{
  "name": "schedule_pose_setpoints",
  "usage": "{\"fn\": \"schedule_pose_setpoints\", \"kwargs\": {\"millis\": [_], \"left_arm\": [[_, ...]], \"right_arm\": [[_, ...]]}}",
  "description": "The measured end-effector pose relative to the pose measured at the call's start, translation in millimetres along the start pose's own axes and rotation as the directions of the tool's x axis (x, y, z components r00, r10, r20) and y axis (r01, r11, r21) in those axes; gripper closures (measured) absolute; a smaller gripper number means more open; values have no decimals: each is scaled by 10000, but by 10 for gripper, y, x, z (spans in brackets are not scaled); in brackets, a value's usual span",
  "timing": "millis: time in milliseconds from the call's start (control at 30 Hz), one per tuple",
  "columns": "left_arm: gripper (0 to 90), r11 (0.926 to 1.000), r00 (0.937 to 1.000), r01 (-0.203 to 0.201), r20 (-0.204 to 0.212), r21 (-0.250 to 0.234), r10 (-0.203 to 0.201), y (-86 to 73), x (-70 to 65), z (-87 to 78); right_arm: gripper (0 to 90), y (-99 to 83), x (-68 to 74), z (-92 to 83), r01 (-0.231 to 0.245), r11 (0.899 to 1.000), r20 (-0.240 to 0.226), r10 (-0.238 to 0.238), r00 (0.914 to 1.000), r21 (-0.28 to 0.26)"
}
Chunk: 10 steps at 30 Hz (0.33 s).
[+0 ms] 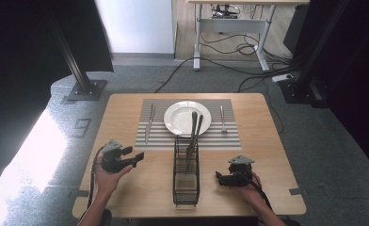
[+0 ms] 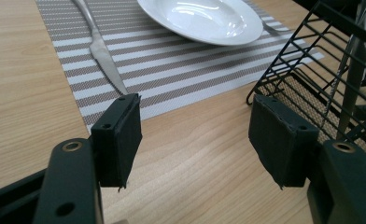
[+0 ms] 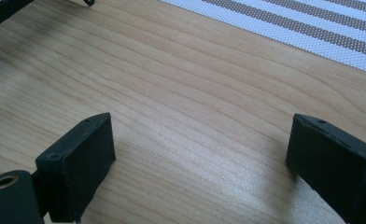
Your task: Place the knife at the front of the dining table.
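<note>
Two long utensils (image 1: pixel 193 134) stand leaning in the black wire caddy (image 1: pixel 186 176) at the middle of the tabletop (image 1: pixel 126 183), their upper ends over the white plate (image 1: pixel 180 117). That plate sits on a striped placemat (image 1: pixel 229 136) between a knife (image 1: pixel 148 125) and a fork (image 1: pixel 222 117). Left gripper (image 1: pixel 138 157) and right gripper (image 1: pixel 219 178) flank the caddy, both with jaws spread wide and empty. The light caddy could tip or slide if a utensil is pulled sideways, not upward.
</note>
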<state>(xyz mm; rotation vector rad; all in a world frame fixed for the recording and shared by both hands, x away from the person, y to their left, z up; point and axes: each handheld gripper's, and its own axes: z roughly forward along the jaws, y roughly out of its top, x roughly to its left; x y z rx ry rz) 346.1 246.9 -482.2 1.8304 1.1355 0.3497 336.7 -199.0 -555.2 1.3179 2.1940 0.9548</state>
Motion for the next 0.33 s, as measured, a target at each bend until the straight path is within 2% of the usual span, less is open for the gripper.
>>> {"fn": "schedule_pose_setpoints", "kwargs": {"millis": [167, 333], "left_arm": [[346, 9992, 9995, -319, -61, 221, 320, -5, -11, 34], [346, 9989, 9996, -273, 6, 374, 273, -19, -7, 62]], "right_arm": [[80, 0, 1, 0, -6, 10000, 6, 6, 10000, 0], [80, 0, 1, 0, -4, 10000, 7, 4, 10000, 6]]}}
